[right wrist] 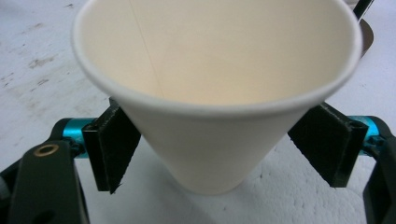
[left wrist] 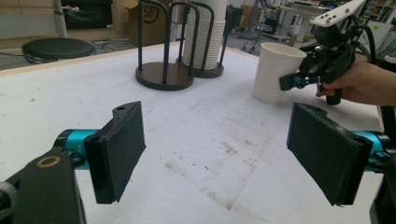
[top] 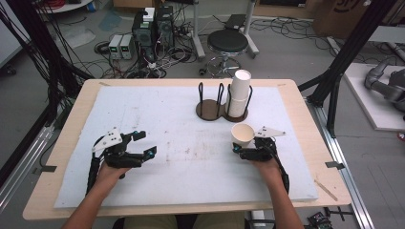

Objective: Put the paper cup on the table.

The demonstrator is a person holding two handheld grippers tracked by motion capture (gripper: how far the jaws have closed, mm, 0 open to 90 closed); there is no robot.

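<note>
Workshop floor behind the table: a round black stool (top: 228,42), grey computer boxes (top: 154,28) and loose cables; wooden table (top: 67,138) covered by a stained white mat (top: 143,114). Far side of mat, middle: dark wooden cup rack (top: 212,109) with two round bases and upright black wire loops; left base bare, right base carrying a tall stack of white paper cups (top: 239,93). Near right of mat: single white paper cup (top: 242,135), upright, mouth open upward, standing just in front of the rack and apart from it. Right gripper (top: 244,151), held by the person's right hand (top: 265,167): jaws set on either side of the cup's lower wall, pads against it in the right gripper view, cup (right wrist: 210,116) grasped between them; its base appears to meet the mat. Near left of mat: left gripper (top: 145,143), held by the left hand (top: 112,172), jaws spread wide with only bare mat between them, well apart from the cup and the rack
</note>
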